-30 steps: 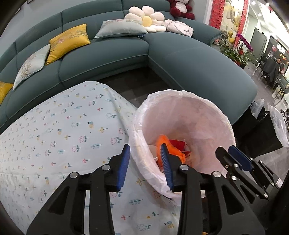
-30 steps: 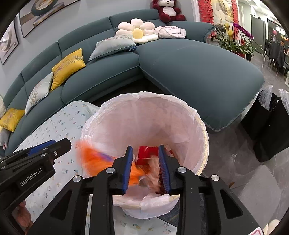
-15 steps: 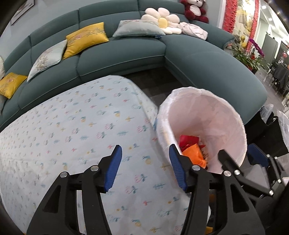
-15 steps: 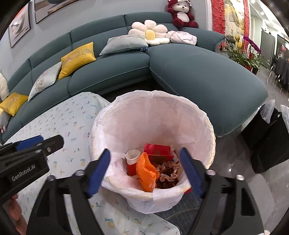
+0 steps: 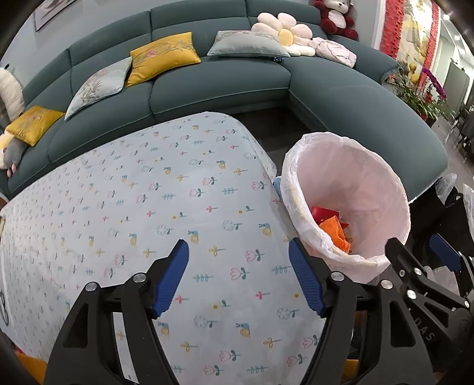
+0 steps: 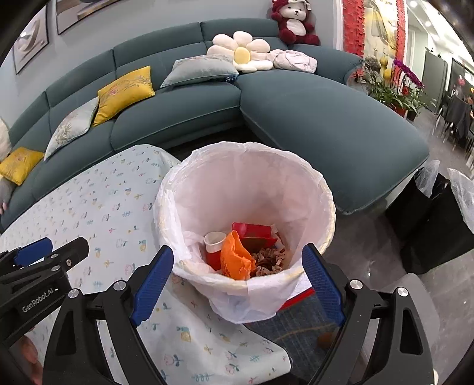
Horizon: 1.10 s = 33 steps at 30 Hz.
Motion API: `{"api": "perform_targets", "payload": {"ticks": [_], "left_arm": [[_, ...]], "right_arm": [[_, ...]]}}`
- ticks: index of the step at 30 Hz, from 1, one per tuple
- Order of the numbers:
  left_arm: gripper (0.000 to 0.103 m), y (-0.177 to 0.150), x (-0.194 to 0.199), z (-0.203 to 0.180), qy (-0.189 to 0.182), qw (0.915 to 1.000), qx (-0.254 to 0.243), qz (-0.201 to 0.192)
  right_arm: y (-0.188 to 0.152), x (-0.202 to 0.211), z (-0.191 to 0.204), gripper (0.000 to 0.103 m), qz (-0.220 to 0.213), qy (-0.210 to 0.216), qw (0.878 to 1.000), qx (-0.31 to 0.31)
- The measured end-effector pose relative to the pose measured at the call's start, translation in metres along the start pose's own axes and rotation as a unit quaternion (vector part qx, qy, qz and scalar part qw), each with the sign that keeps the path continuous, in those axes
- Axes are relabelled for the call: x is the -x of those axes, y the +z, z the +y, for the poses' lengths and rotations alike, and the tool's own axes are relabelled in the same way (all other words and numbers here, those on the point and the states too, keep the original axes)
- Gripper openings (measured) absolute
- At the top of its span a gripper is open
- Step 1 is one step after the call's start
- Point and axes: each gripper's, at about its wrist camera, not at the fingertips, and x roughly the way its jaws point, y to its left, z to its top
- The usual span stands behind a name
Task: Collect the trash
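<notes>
So both black, blue-padded grippers, left gripper (image 5: 238, 277) stamped "GenRobot.AI" and right gripper (image 6: 235, 280), have just been opening, empty, with the crumpled orange wrapper (image 6: 235, 260) inside the white-bagged round bin (image 6: 314, 177) beside the floral-clothed bench (image 5: 148, 207).

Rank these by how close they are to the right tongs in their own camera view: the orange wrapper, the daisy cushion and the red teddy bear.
1. Orange wrapper: in the lined bin, just beyond the open right tongs.
2. Daisy cushion: on the sofa, far behind the bin.
3. Red teddy bear: on the sofa back, just past the cushion.
</notes>
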Motion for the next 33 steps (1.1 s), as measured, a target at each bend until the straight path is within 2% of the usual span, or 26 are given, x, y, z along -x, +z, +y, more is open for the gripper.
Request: {"api": "perform_targets", "payload": {"ticks": [5, 8, 11, 14, 18, 24, 33], "left_arm": [[0.071, -0.004, 0.005, 0.001, 0.004, 1.0, 0.004, -0.002], [0.076, -0.007, 0.008, -0.001, 0.005, 1.0, 0.004, -0.003], [0.076, -0.006, 0.011, -0.005, 0.007, 0.9999, -0.003, -0.008], [0.076, -0.005, 0.013, -0.009, 0.008, 0.9999, -0.008, -0.01], [0.084, 0.0, 0.017, -0.013, 0.008, 0.9998, -0.008, -0.018], [0.085, 0.008, 0.02, -0.015, 0.005, 0.9997, -0.012, -0.023], [0.085, 0.013, 0.011, -0.014, 0.003, 0.9999, -0.009, -0.003]], "right_arm": [[-0.001, 0.008, -0.006, 0.085, -0.002, -0.002, 1.0, -0.007], [-0.006, 0.012, -0.009, 0.085, 0.004, -0.004, 1.0, -0.006], [-0.003, 0.019, -0.012, 0.085, 0.003, 0.009, 1.0, -0.019], [-0.001, 0.02, -0.007, 0.085, 0.005, 0.0, 1.0, -0.002], [0.002, 0.018, -0.005, 0.085, 0.011, -0.003, 1.0, 0.002], [0.007, 0.019, -0.008, 0.085, 0.013, -0.007, 1.0, -0.002], [0.012, 0.013, -0.004, 0.085, 0.023, -0.006, 1.0, 0.004]]}}
